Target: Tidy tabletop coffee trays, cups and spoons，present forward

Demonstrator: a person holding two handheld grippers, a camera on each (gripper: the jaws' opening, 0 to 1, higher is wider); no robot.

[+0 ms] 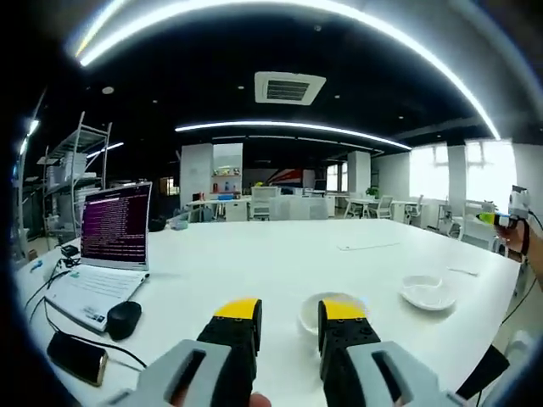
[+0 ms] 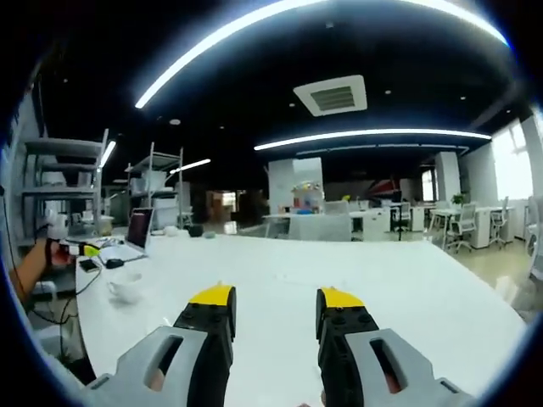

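We held both grippers spread, empty: left, right. Cup lower centre, saucer lower right. Nothing gripped yet; next, reach for cup.

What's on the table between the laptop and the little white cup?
A black mouse sits beside the laptop; past it, bare table up to the cup, in the left gripper view.

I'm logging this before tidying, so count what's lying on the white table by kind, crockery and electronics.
White round cup: 1
White shallow saucer: 1
Open silver laptop: 1
Black computer mouse: 1
Dark mobile phone: 1
Total: 5
Two pale bits farther back are too small to name.
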